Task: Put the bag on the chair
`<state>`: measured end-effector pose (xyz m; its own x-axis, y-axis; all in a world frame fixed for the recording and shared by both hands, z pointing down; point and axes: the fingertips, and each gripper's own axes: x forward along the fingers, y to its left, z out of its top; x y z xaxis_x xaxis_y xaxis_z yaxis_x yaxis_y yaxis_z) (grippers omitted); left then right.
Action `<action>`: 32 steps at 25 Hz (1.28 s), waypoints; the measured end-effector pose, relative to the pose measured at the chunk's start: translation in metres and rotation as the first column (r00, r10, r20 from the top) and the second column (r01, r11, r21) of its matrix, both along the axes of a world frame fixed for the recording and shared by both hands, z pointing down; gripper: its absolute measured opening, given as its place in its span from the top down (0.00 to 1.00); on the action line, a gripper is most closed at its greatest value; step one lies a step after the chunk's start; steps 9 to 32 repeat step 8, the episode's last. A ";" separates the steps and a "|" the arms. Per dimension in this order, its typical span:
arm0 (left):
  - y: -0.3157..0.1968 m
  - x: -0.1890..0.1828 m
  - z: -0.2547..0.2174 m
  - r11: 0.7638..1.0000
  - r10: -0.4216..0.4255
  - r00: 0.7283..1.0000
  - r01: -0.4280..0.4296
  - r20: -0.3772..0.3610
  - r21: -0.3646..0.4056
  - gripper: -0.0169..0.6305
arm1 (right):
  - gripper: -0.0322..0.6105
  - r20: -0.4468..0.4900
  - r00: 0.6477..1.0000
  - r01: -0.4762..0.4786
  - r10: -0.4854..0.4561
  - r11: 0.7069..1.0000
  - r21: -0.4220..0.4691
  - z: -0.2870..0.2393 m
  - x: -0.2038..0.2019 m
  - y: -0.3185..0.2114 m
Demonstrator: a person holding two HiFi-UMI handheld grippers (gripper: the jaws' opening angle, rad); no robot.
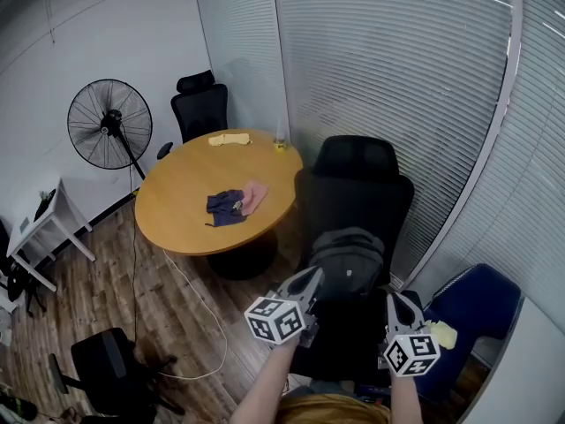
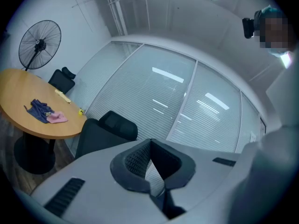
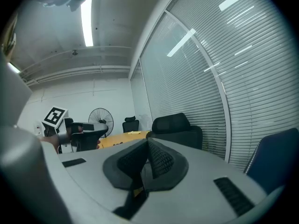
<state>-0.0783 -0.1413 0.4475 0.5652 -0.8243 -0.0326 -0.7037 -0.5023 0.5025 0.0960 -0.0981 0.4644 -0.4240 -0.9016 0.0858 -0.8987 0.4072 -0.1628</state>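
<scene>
The soft grey backpack bag (image 1: 347, 256) sits on the seat of the big black office chair (image 1: 357, 179). It leans on the chair's back. The left tool (image 1: 311, 276) is just beside the bag's lower left side. The right tool (image 1: 395, 300) is near its lower right side. I cannot tell if either one touches the bag. Both tools have their jaws pressed together with nothing between them. In both gripper views the jaws point up past the bag, at the chair's top and the window blinds (image 1: 397, 60). The round wooden surface (image 1: 190, 193) stands beside the chair. A dark blue cloth (image 1: 225, 207) and a pink cloth (image 1: 255, 196) lie on it, touching.
</scene>
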 end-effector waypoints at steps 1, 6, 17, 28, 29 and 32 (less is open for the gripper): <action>0.001 0.000 -0.002 1.000 0.000 1.000 0.000 -0.014 0.009 0.94 | 0.93 0.000 1.000 0.000 0.000 1.000 0.001 0.000 0.001 0.000; -0.001 -0.001 -0.004 1.000 -0.011 1.000 0.011 -0.011 0.007 0.94 | 0.93 0.004 1.000 -0.008 0.008 1.000 0.007 -0.002 0.006 0.000; -0.001 -0.001 -0.003 1.000 -0.016 1.000 0.016 -0.017 0.003 0.94 | 0.93 0.006 1.000 -0.008 0.008 1.000 0.010 -0.002 0.008 0.000; -0.001 -0.001 -0.003 1.000 -0.016 1.000 0.016 -0.017 0.003 0.94 | 0.93 0.006 1.000 -0.008 0.008 1.000 0.010 -0.002 0.008 0.000; -0.001 -0.001 -0.003 1.000 -0.016 1.000 0.016 -0.017 0.003 0.94 | 0.93 0.006 1.000 -0.008 0.008 1.000 0.010 -0.002 0.008 0.000; -0.001 -0.001 -0.003 1.000 -0.016 1.000 0.016 -0.017 0.003 0.94 | 0.93 0.006 1.000 -0.008 0.008 1.000 0.010 -0.002 0.008 0.000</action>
